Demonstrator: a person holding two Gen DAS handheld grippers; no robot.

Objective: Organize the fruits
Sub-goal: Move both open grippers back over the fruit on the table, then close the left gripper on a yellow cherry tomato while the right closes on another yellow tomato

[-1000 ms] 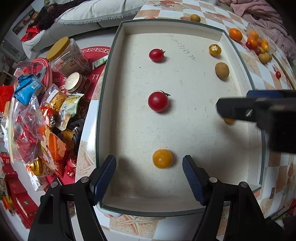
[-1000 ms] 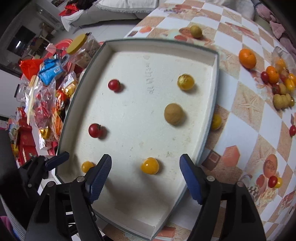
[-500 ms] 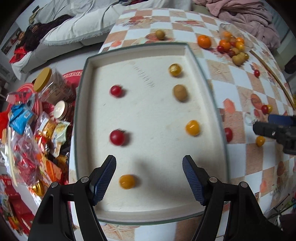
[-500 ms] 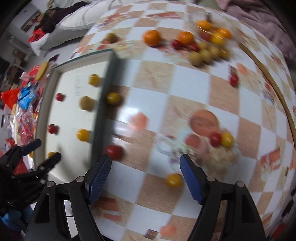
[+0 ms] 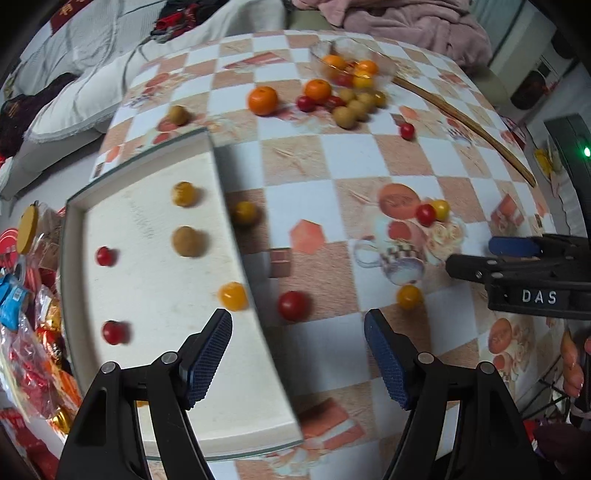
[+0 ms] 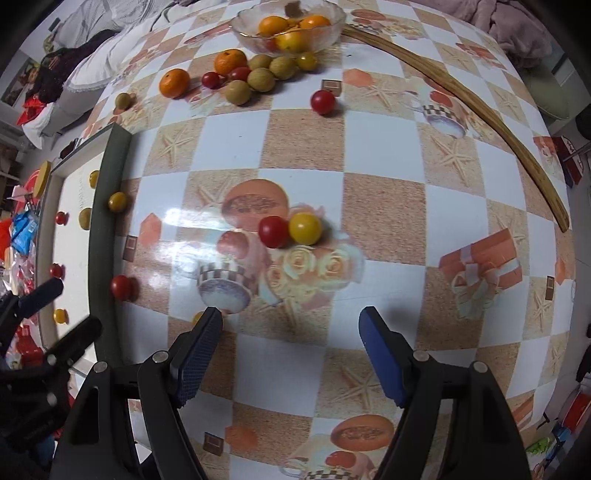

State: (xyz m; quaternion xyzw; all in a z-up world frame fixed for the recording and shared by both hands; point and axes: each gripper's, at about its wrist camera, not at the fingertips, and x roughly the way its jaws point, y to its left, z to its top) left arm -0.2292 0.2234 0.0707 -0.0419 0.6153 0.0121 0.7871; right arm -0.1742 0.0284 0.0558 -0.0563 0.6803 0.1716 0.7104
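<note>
Tray [image 5: 92, 229]: far left, on the table edge; approx. five small fruits are laid in rows inside, red and yellow tomatoes [image 5: 232, 295] plus brown ones.
Progress: judged partly done; many fruits are left loose.
Left gripper [image 5: 297, 354]: jaws are held apart, nothing gripped; red tomato [image 5: 292, 305] is seen just outside the tray wall.
Right gripper [image 6: 290, 354]: jaws held wide, empty; red/yellow pair [image 6: 290, 229] ahead, touching.
Bowl [image 6: 332, 26]: far side, oranges within, more fruit beside it.

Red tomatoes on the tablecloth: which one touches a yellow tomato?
The red tomato at the table's middle, pressed against a yellow tomato; the other loose red ones sit alone.
</note>
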